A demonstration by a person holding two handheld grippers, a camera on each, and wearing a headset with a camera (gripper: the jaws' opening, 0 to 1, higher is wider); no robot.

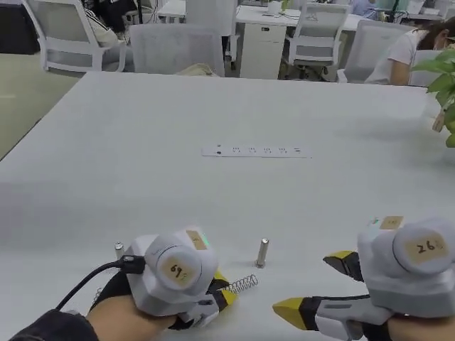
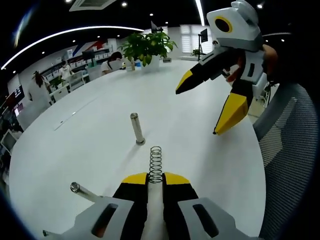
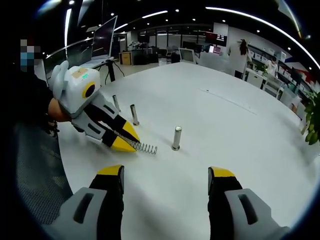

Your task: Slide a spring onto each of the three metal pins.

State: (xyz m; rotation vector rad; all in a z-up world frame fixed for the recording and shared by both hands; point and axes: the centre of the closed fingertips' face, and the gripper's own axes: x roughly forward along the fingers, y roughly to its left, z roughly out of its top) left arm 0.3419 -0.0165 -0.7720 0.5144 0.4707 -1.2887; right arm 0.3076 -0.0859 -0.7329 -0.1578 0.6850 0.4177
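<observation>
Step in hand: first spring, approach to pin. The left gripper has its jaws closed on one end of the spring, which projects forward from the yellow tips. The spring lies close to horizontal, low over the table; whether it touches the surface cannot be told. Its free end points toward the near pin and stops just short of the pin's base, slightly to one side. The near pin stands upright and bare. In the right gripper view the other pins stand upright behind the left gripper and also appear bare, so by this judgement no spring is fitted yet and the task is at its start. The right gripper has its jaws spread wide and holds nothing; in the head view it hovers beside the near pin, apart from it. Next move, as judged: raise the spring above the pin top, rotate the left gripper until the coil axis is vertical and in line with the pin, then lower the open end over the tip. The free end is unsupported and may sag or deflect; the right gripper is placed to steady it if needed.
</observation>
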